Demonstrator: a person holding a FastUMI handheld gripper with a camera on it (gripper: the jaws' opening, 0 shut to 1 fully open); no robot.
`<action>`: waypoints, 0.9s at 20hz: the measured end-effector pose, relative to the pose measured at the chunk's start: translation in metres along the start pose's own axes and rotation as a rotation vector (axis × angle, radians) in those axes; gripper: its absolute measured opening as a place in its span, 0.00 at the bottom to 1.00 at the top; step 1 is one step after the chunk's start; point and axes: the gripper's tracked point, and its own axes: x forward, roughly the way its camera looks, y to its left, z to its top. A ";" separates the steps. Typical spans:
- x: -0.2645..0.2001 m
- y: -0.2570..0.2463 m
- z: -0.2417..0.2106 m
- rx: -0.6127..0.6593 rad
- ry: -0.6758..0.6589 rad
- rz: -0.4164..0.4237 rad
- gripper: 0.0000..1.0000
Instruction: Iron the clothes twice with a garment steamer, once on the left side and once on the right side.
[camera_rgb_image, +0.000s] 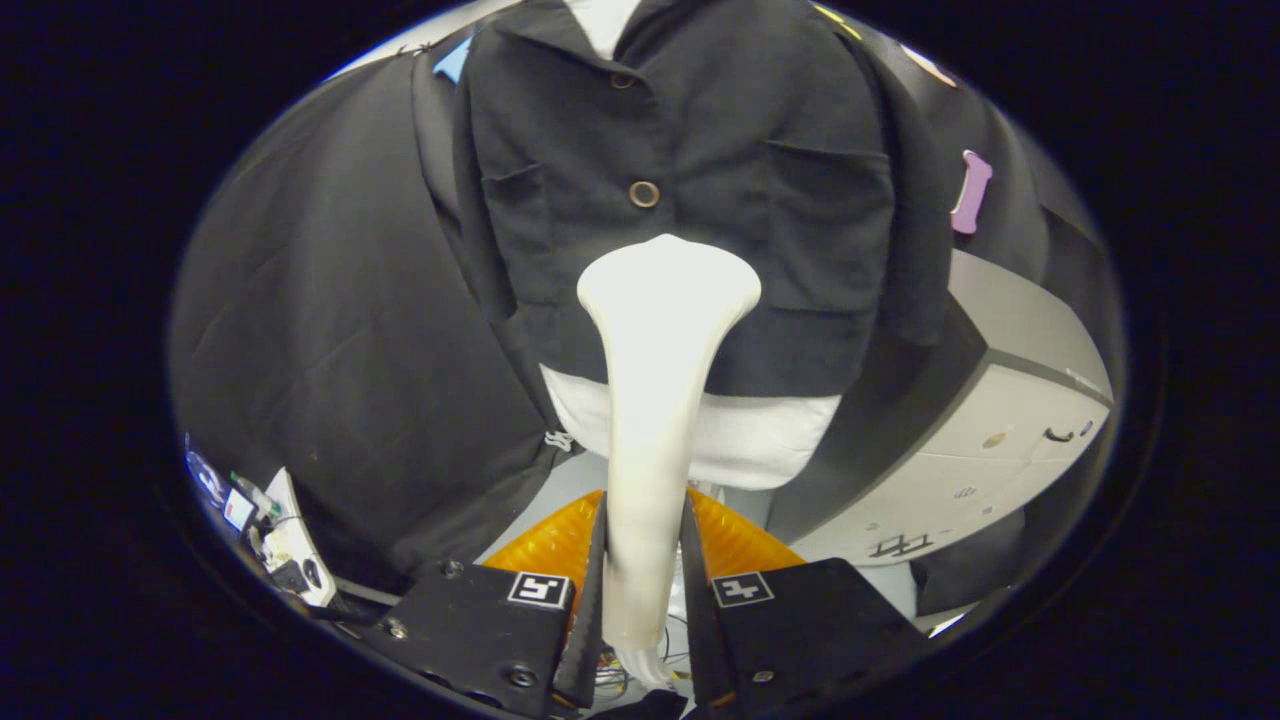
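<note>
The gripper (645, 590) is clamped on the handle of the white garment steamer (655, 400), one finger pressed to each side of it. The steamer runs straight ahead from the fingers and widens into a flat head, which sits in front of the lower middle of the dark shirt (690, 200), just under its second button (644, 194). Whether the head touches the cloth cannot be told.

The shirt hangs buttoned on a white dress form (760, 440), whose bare lower part shows below the shirt's hem, on both sides of the steamer. A chest pocket lies on each side of the steamer's head. Below the steamer, right behind the fingers, is an orange ribbed thing (735, 540). To the right of the shirt stands a grey cabinet (1000, 450), close to the sleeve. Far to the lower left of the steamer lies a small clutter of cables and oddments (265, 530), well apart from the shirt.
</note>
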 end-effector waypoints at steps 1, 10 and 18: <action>0.005 -0.006 0.000 0.010 -0.003 -0.008 0.38; -0.048 -0.112 -0.015 0.087 -0.057 -0.090 0.38; -0.108 -0.201 -0.064 0.136 -0.100 -0.122 0.38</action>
